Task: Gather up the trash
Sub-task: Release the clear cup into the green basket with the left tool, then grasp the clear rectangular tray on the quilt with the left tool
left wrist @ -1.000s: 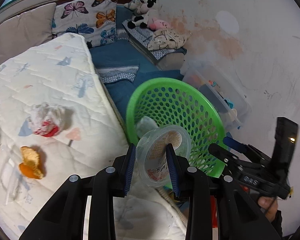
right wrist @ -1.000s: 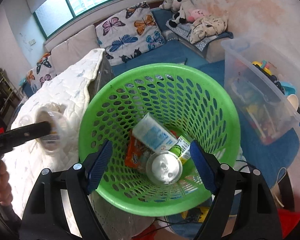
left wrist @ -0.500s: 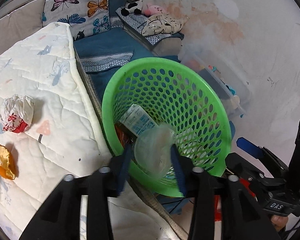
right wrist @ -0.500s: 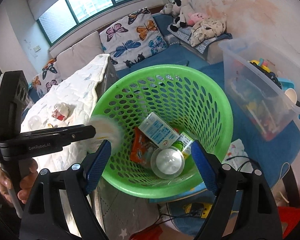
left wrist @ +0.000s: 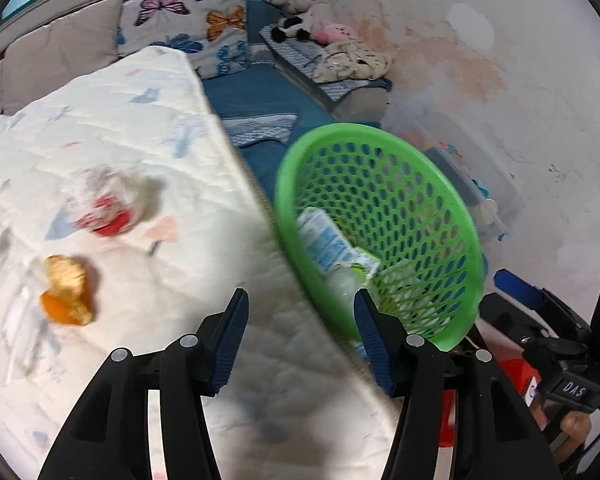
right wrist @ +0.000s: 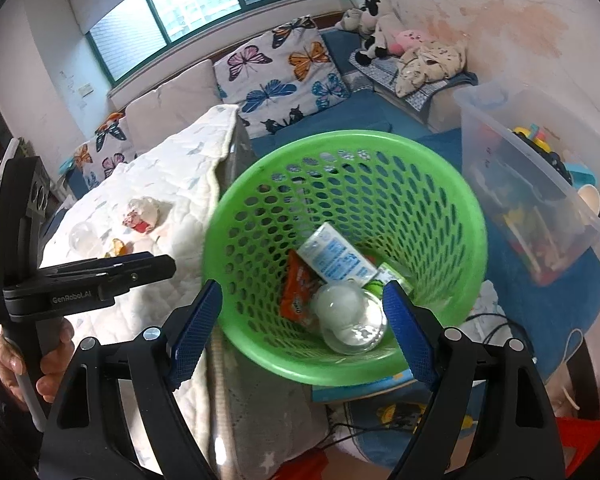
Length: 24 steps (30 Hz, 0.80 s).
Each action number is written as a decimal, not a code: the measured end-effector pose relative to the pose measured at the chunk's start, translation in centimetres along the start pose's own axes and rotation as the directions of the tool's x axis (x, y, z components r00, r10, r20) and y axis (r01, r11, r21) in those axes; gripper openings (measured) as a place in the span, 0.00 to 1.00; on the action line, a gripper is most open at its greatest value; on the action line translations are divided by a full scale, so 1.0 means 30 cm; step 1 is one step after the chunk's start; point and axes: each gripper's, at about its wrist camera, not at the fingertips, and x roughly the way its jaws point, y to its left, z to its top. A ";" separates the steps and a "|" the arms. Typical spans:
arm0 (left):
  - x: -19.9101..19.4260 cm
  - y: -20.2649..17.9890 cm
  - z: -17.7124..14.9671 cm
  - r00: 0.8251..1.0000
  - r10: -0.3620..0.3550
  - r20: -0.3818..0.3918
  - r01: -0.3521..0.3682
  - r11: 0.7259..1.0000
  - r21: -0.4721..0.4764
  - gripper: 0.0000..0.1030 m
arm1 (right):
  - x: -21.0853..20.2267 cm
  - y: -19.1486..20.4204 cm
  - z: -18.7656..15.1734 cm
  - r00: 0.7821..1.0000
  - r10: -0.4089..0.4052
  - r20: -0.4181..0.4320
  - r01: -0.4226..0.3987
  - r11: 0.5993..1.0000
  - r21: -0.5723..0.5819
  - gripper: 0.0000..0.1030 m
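Green basket [right wrist: 456, 216] already holds a carton [right wrist: 336, 258], an orange wrapper [right wrist: 296, 292] and clear plastic cups [right wrist: 350, 320]. Left hand-held gripper [left wrist: 300, 328] open wide, empty, over the bed [left wrist: 148, 152]. Right hand-held gripper [right wrist: 300, 328] open wide, empty, above the basket. Left on the bed: crumpled paper [left wrist: 108, 208], orange peel [left wrist: 66, 290], possibly a clear cup [right wrist: 83, 236].

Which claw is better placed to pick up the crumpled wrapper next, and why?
Left. The left claw is open, empty and over the quilt facing the crumpled wrapper. The right claw faces the green basket, farther away.
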 end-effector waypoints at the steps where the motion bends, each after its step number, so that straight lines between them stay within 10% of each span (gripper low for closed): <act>1: -0.016 0.018 -0.009 1.000 0.016 0.010 -0.016 1.000 0.001 0.52 | 0.001 0.011 0.001 1.000 0.003 0.000 -0.003 1.000 -0.004 0.80; 24: -0.242 0.461 -0.130 0.952 0.281 0.122 -0.273 0.959 -0.074 0.76 | 0.064 0.277 0.003 0.996 0.076 -0.037 -0.080 0.990 -0.117 0.80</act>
